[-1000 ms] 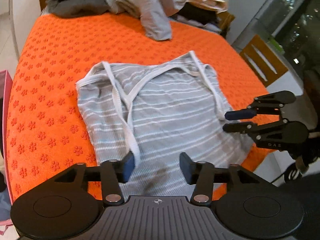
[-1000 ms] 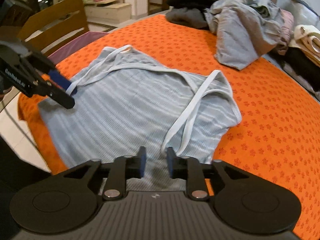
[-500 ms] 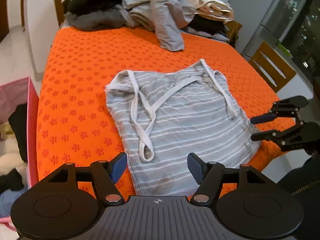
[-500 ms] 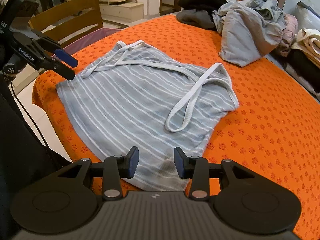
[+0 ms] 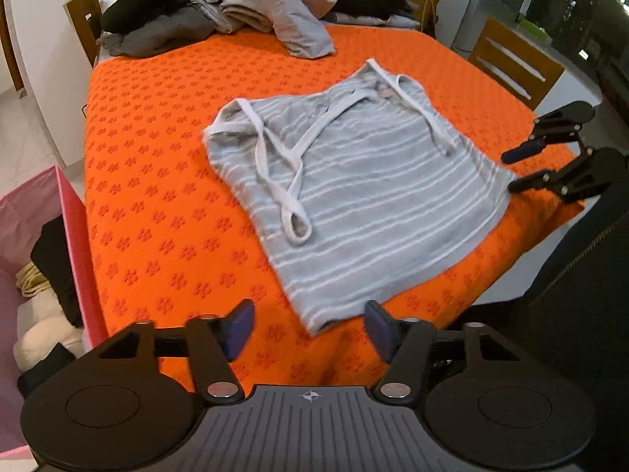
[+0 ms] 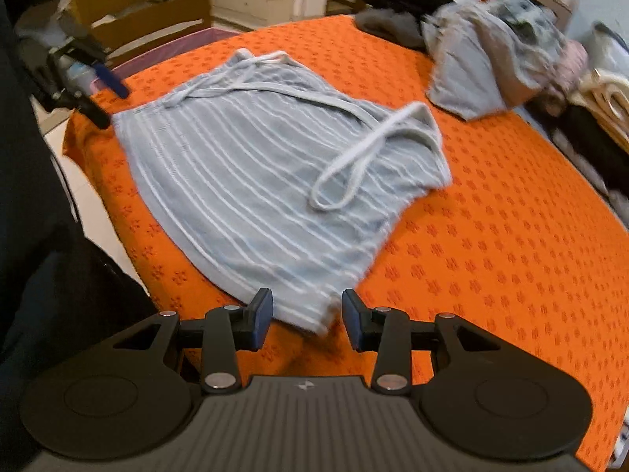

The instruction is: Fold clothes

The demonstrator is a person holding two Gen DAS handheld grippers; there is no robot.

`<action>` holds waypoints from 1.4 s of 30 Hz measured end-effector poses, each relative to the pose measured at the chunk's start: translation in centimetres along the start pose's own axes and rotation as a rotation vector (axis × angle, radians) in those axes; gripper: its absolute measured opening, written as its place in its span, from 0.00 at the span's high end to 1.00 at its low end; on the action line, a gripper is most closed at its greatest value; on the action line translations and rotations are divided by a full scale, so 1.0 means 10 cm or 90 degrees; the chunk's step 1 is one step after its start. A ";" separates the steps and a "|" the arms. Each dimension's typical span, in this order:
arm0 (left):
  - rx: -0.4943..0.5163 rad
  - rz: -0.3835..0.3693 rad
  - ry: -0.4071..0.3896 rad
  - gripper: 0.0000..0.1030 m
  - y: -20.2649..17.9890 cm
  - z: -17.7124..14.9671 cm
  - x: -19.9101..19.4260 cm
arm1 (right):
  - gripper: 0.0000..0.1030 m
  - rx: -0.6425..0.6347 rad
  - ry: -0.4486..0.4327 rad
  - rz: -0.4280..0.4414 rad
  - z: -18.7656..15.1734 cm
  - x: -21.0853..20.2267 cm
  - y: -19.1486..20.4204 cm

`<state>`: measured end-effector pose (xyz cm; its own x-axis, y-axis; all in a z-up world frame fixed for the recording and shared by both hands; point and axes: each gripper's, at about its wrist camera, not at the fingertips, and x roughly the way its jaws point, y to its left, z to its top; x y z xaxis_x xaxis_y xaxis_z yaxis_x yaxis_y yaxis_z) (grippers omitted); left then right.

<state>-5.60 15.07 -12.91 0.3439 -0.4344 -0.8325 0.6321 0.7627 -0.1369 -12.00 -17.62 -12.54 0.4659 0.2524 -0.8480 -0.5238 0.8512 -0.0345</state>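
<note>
Left wrist view: top [image 5: 354, 181] lies flat, unfolded; left hand-held gripper [image 5: 308, 328] closing on nothing, right hand-held gripper [image 6: 306, 324] released; pile [image 5: 267, 11] awaits.

L gripper [image 5: 308, 328] fingers closing, empty; R gripper [image 6: 307, 324] apart, empty.

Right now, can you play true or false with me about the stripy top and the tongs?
1. The stripy grey top lies flat on the orange cover. True.
2. The right tongs are squeezing the top. False: they are open, holding nothing.
3. A heap of clothes sits at the far end. True.
4. The left tongs hold a strap. False: they are closing, with nothing held.
</note>
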 end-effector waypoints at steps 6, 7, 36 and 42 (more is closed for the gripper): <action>0.014 -0.003 0.001 0.63 -0.02 -0.04 0.05 | 0.58 0.149 -0.009 0.036 -0.09 -0.03 -0.24; 0.021 -0.002 0.000 0.69 -0.03 -0.04 0.06 | 0.58 0.169 -0.004 0.047 -0.10 0.00 -0.26; -0.100 0.075 -0.084 0.92 0.58 1.33 0.06 | 0.93 0.565 -0.111 0.047 0.80 -0.07 -1.35; -0.121 0.084 -0.046 0.92 0.81 1.49 0.41 | 0.93 0.534 -0.059 0.025 1.05 0.34 -1.60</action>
<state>11.30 12.28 -9.45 0.4681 -0.3539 -0.8097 0.4393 0.8882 -0.1343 5.43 -25.56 -9.34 0.5336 0.2950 -0.7926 0.1449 0.8914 0.4294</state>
